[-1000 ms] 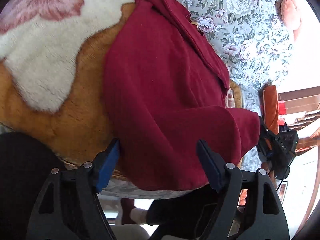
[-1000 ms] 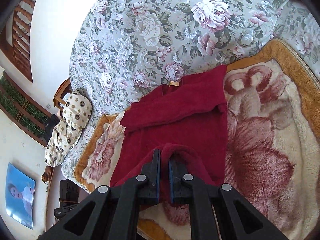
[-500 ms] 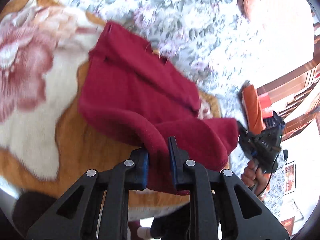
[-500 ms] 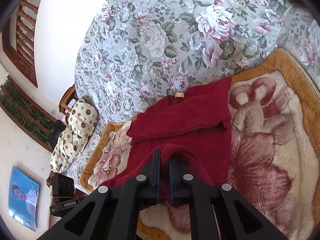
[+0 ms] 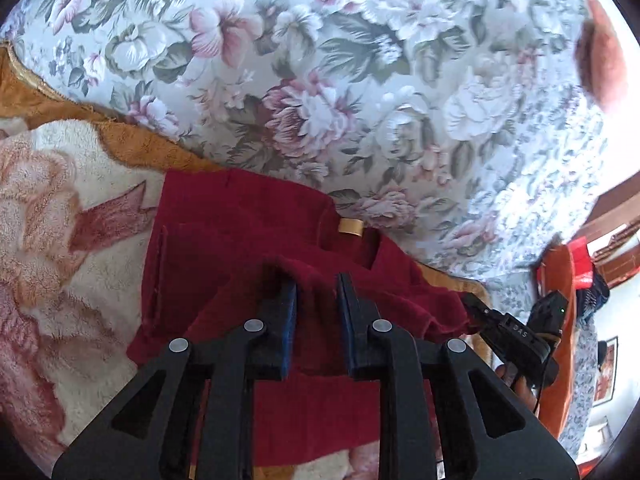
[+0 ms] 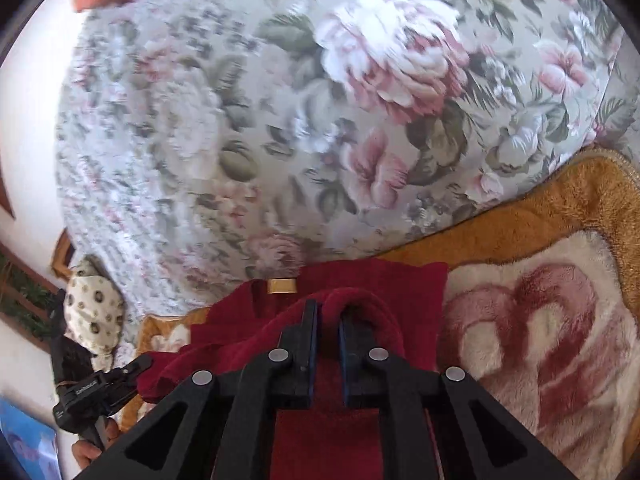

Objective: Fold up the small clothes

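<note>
Pinching the red garment (image 5: 224,232) hem, left tool (image 5: 316,292) clamped on cloth, right tool (image 6: 327,320) jaws just easing apart, fabric between them, plush blanket (image 6: 540,320) beneath, floral bedspread (image 5: 360,80) beyond.

Bright daylight; motion blur; fisheye warp

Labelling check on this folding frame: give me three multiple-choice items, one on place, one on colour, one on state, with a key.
1. Where does the dark red fleece garment lie?
A. on the plush floral blanket
B. on a wooden chair
C. on bare floor

2. What colour is the small label at the garment's neckline?
A. white
B. tan
C. green

3. What does the left gripper hold?
A. nothing
B. the blanket's edge
C. a lifted fold of the garment

Key: 1 A, the blanket shows around the garment's side and lower edge. 2 B, a tan tab sits at the collar. 3 C, red fabric drapes over and between its blue pads.
</note>
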Demonstrator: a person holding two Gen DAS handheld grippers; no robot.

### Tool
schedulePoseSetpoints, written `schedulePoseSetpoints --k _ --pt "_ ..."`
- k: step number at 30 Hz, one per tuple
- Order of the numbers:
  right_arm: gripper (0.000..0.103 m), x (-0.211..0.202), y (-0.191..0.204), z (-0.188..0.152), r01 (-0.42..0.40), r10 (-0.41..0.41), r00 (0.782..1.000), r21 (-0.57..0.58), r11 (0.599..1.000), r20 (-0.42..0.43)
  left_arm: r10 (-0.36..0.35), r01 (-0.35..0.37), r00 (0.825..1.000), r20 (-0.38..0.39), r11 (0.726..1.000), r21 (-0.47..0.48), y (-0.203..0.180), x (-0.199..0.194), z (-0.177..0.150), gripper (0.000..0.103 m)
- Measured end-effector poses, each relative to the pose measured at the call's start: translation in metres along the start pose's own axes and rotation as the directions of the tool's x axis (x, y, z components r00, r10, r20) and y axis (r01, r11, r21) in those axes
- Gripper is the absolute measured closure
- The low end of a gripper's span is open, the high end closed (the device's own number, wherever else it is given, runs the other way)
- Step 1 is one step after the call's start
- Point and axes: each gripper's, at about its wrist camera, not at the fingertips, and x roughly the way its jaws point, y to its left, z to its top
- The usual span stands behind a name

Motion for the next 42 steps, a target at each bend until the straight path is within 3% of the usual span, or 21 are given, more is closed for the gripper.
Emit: schedulePoseSetpoints --k 1,3,5,7,9,13,18,20,22,24,26,30,36,39,42 --pt "0.089 0.002 -0.006 0.003 -0.001 0.0 1.0 0.022 1.0 0.014 0.008 -0.008 1.0 -0.021 1.0 -0.018 0.006 0.006 0.006 0.083" --pt "0.081 -0.01 -0.014 0.008 -0.043 0.039 0.996 0.057 0.997 0.083 -0.023 0.022 0.999 -0.022 0.999 -0.049 0.016 0.003 0.011 0.069" --pt "0.072 -0.032 -0.017 0.01 -0.048 0.037 0.987 0.067 0.997 0.154 -0.043 0.048 0.997 0.057 0.996 -0.081 0.024 -0.016 0.017 0.035" --pt "0.072 -0.051 -0.008 0.004 -0.054 0.05 0.985 0.018 0.998 0.167 -0.065 0.081 0.987 0.145 0.991 -0.103 0.029 -0.041 0.021 0.024" --pt "0.072 -0.054 0.009 -0.009 -0.074 0.082 0.99 -0.077 0.994 0.113 -0.086 0.099 0.984 0.156 0.992 -0.078 0.026 -0.057 0.022 0.024" --pt "0.072 -0.029 0.036 -0.031 -0.089 0.094 0.995 -0.197 0.976 0.017 -0.027 0.027 0.991 0.133 1.0 -0.004 0.015 -0.061 0.01 0.024" --pt "0.072 0.015 0.05 -0.027 0.023 -0.021 1.0 -0.242 0.97 0.009 0.004 -0.005 1.0 0.025 0.999 0.053 0.009 -0.024 -0.019 0.024" --pt "0.072 0.025 0.041 -0.014 0.069 -0.062 0.997 -0.212 0.975 0.038 0.064 -0.064 0.998 0.009 0.995 0.071 0.009 -0.003 -0.017 0.024" --pt "0.072 0.04 0.027 0.0 0.114 -0.111 0.993 -0.187 0.976 0.027 0.108 -0.108 0.994 0.022 0.994 0.03 0.02 0.017 -0.005 0.024" --pt "0.079 0.053 0.009 0.006 0.179 -0.182 0.983 -0.165 0.97 -0.001 0.114 -0.113 0.994 0.004 0.993 -0.032 0.036 0.033 0.008 0.024" --pt "0.083 0.052 -0.002 0.005 0.149 -0.151 0.989 -0.133 0.98 -0.002 0.107 -0.107 0.994 -0.002 0.993 -0.058 0.042 0.039 0.015 0.024" --pt "0.081 0.027 0.005 -0.001 0.16 -0.156 0.987 -0.139 0.977 0.04 0.13 -0.13 0.991 0.02 0.991 0.018 0.025 0.028 0.011 0.024" --pt "0.08 -0.006 0.029 -0.042 0.086 -0.089 0.996 -0.222 0.971 -0.002 0.172 -0.18 0.982 0.079 0.978 0.103 0.014 -0.001 -0.016 0.024" --pt "0.079 0.011 0.025 -0.063 0.152 -0.166 0.985 -0.258 0.954 -0.035 0.246 -0.258 0.964 0.1 0.957 0.133 0.02 0.0 -0.032 0.024" --pt "0.079 0.01 0.026 -0.065 0.17 -0.185 0.982 -0.284 0.944 -0.025 0.264 -0.265 0.964 0.021 0.959 0.098 0.034 0.008 -0.044 0.024"
